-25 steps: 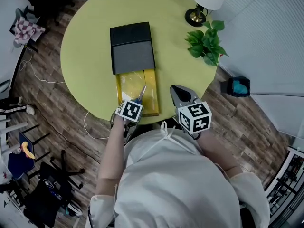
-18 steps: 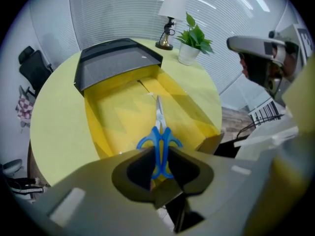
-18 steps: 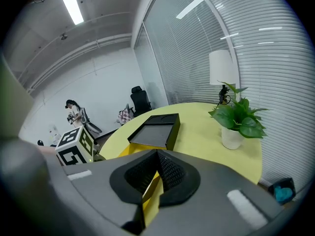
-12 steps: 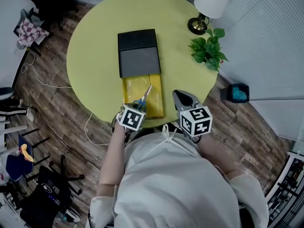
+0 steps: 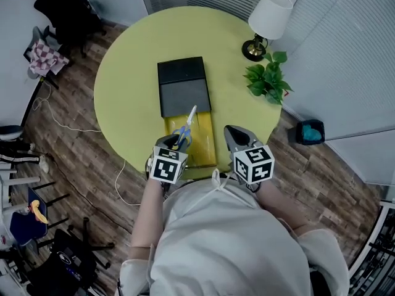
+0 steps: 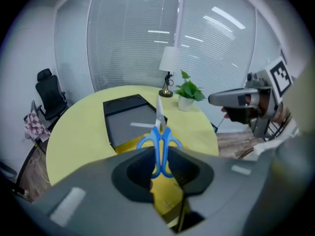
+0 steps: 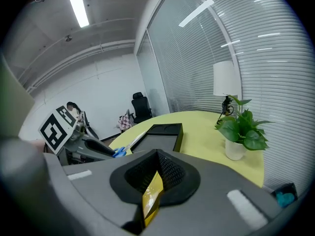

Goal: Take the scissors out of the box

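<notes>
A black box [image 5: 183,88] lies on the round yellow-green table [image 5: 129,91], its yellow inner tray [image 5: 202,143] pulled out toward me. My left gripper [image 5: 178,142] is shut on the blue handles of the scissors [image 5: 187,123]. It holds them in the air above the tray, blades pointing away toward the black box. In the left gripper view the scissors [image 6: 160,139] stand between the jaws, blades up. My right gripper [image 5: 234,131] hovers just right of the tray with its jaws together and nothing in them.
A table lamp [image 5: 266,20] and a potted plant [image 5: 265,79] stand at the table's far right edge. Office chairs [image 5: 62,11] and cables are on the wooden floor at the left. A small bin [image 5: 310,131] sits on the floor at the right.
My left gripper has risen and tipped, lifting the scissors up off the yellow tray. The right gripper has hardly moved.
</notes>
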Motion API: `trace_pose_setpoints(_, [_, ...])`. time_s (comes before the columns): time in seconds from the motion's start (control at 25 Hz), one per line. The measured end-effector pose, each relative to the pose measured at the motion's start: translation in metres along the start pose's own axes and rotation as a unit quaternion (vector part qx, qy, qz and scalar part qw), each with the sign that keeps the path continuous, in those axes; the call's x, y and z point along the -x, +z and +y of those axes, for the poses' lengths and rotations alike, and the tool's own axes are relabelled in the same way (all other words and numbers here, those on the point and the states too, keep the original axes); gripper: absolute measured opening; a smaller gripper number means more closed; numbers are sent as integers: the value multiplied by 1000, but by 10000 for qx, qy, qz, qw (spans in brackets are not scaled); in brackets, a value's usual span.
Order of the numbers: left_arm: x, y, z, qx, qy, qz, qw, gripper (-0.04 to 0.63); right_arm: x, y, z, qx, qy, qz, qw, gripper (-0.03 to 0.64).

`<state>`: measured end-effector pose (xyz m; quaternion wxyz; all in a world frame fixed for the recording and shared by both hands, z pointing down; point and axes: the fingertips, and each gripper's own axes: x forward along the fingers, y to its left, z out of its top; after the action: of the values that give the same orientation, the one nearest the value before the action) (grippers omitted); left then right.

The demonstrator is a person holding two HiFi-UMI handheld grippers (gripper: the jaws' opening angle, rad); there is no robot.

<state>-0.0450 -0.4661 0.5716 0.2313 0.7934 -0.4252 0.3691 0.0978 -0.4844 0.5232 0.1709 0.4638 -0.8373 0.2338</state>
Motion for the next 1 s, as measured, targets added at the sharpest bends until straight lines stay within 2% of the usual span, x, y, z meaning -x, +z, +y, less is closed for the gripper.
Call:
trace_pose_setpoints(0.16, [16, 33, 7, 99, 115, -666, 9977, 88, 2, 12, 1, 56, -21, -157, 9999, 0])
trace_pose_setpoints(0.28, [30, 58, 13, 255, 175, -1274, 9914, 88, 3, 22, 1, 107, -45, -273, 9996, 0])
trace_pose_setpoints(0.44, [53, 87, 23, 248, 462, -1999, 9784, 89, 6, 33, 4, 144, -28, -454, 9989, 0])
trace_pose_setpoints(0.6, [80, 111, 30, 167, 771, -2678, 9602, 89, 9, 44, 6, 140, -5, -634, 9979, 0])
trace_pose_setpoints(0.72, [91, 123, 33, 89, 945, -2925, 9515, 89, 10, 51, 6, 152, -1, -750, 9971, -2])
trace_pose_setpoints(1.0, [97, 137, 26, -80, 933, -3056, 9476, 89, 11, 59, 9, 210, 74, -878, 9959, -2])
